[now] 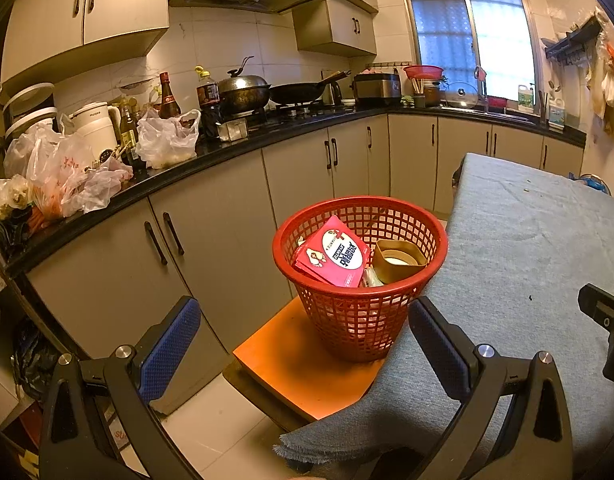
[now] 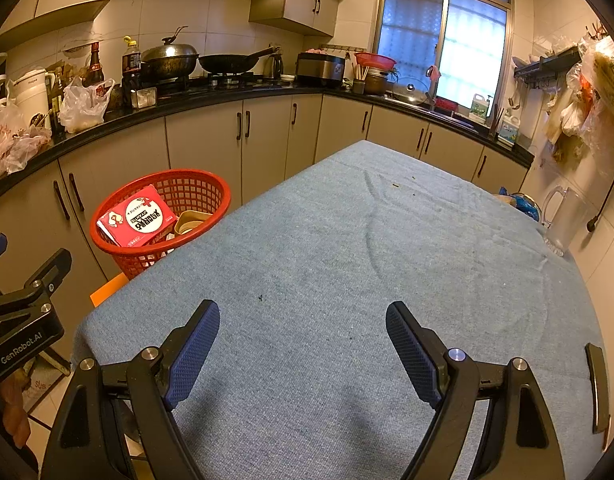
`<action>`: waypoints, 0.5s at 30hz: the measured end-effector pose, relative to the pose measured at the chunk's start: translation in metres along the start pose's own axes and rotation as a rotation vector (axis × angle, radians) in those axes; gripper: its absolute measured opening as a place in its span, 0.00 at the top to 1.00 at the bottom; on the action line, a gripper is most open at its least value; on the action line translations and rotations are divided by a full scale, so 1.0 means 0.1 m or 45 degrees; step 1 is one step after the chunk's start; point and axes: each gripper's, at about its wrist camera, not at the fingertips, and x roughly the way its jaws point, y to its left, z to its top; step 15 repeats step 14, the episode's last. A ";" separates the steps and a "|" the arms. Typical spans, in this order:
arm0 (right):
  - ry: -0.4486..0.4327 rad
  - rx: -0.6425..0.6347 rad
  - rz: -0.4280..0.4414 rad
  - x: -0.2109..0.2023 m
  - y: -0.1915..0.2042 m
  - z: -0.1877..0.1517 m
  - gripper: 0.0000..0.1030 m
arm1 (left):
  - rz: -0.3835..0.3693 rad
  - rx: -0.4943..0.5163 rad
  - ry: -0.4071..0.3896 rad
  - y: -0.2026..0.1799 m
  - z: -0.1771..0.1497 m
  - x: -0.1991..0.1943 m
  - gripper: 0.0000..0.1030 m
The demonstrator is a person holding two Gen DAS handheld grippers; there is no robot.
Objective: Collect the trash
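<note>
Both the left gripper [image 1: 305,346] and right gripper [image 2: 303,346] are hanging wide open and empty, the trash (red packet [image 1: 331,256], tape roll [image 1: 399,262]) is already sitting in the red basket [image 1: 359,320] off the table's [image 2: 347,240] left edge, so collecting is seemingly finishing, needing only a last scan.

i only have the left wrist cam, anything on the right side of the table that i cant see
observer: Yes, a clear pitcher stands at the right edge of the table, by the tiled wall.
operator: anything else over there
observer: A dark flat strip lies at the near right edge; I cannot tell what it is.
operator: right tongs holding something
observer: No, the right tongs are open above the table, with nothing between them.
</note>
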 end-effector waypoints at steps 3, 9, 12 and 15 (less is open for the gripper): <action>-0.003 0.013 -0.001 -0.01 -0.02 0.00 0.14 | -0.020 0.021 0.007 -0.04 0.03 -0.01 0.00; -0.002 0.057 -0.009 -0.03 -0.16 -0.04 0.14 | -0.033 0.077 -0.017 -0.19 0.13 -0.08 0.00; 0.005 0.121 -0.018 -0.04 -0.39 -0.08 0.14 | -0.074 0.105 -0.034 -0.34 0.23 -0.11 0.00; 0.013 0.186 -0.074 -0.05 -0.67 -0.13 0.14 | -0.157 0.158 -0.024 -0.54 0.32 -0.13 0.00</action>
